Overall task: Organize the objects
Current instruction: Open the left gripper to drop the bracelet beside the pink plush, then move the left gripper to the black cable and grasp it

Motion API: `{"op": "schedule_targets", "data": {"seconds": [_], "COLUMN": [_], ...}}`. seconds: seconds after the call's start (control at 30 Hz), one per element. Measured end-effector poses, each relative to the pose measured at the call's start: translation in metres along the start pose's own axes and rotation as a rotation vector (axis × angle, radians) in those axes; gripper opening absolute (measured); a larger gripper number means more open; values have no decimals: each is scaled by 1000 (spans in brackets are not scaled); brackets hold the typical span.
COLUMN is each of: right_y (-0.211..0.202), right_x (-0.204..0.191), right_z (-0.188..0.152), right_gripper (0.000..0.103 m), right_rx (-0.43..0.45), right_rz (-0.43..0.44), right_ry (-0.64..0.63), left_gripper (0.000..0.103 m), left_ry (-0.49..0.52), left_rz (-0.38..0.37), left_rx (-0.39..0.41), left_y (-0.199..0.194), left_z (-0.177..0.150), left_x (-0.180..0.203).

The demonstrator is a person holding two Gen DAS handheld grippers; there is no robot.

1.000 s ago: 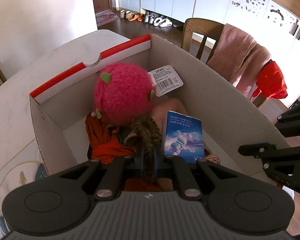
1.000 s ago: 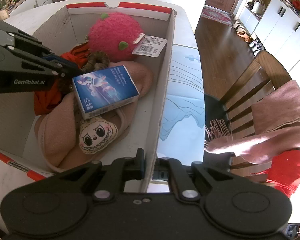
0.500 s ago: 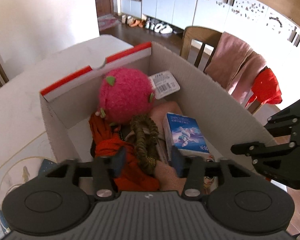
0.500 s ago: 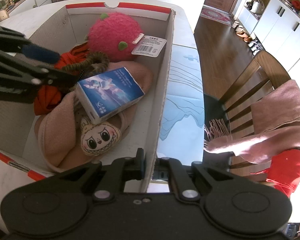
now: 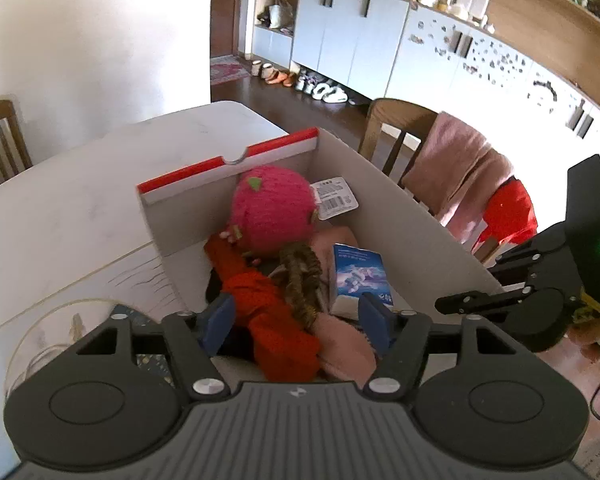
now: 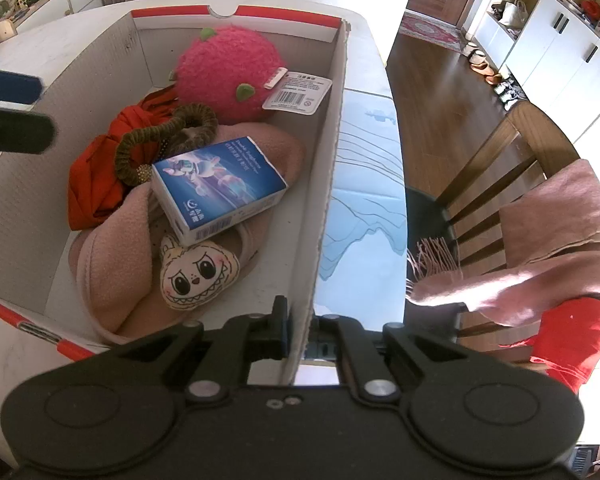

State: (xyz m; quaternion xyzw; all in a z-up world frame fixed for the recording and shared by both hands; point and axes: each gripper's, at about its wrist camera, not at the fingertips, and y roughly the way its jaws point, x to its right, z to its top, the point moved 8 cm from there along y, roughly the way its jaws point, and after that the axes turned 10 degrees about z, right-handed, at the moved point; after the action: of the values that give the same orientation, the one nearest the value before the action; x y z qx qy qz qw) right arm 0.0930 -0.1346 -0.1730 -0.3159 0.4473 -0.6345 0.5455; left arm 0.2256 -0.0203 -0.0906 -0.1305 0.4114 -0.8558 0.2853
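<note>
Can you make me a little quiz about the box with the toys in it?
1. True or false: the pink fuzzy ball lies outside the cardboard box.
2. What rests on the pink slipper, next to the cartoon face? A) blue box B) cup C) spoon
3. Fill in: the right gripper is pinching the box's ____.

Key: 1 false. 2 A. 3 wall; it is shut on the cardboard edge. The left gripper is opening above the olive scrunchie with nothing held.
</note>
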Motion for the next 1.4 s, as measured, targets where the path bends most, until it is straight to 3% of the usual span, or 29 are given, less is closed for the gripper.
{"op": "schedule_targets", "data": {"seconds": [0.37, 0.67, 0.87, 1.03, 1.27, 1.4], "right_y": [-5, -14, -12, -11, -9, -9], "right_x": [-1, -2, -2, -3, -3, -3], "right_z": [1, 3, 2, 2, 3, 3], "right_gripper": [5, 5, 5, 5, 5, 5], "right_rx": [3, 14, 7, 3, 1, 1], "right_rz": [-2, -2, -6, -11, -16, -16], "right_ry": [3, 5, 11, 12, 16, 15], "left_gripper": [78, 81, 87, 101, 101, 101], "left_ry": [-105, -211, -253, -269, -250, -224], "left_rz": [23, 85, 102, 111, 142, 207], "left_rx": [16, -14, -56, -86, -132, -141], "left_y": [-33, -42, -34, -16, 18, 33], "left_z": [-26, -64, -90, -106, -118, -119], "left_x": [-42, -92, -105, -105, -95, -95]}}
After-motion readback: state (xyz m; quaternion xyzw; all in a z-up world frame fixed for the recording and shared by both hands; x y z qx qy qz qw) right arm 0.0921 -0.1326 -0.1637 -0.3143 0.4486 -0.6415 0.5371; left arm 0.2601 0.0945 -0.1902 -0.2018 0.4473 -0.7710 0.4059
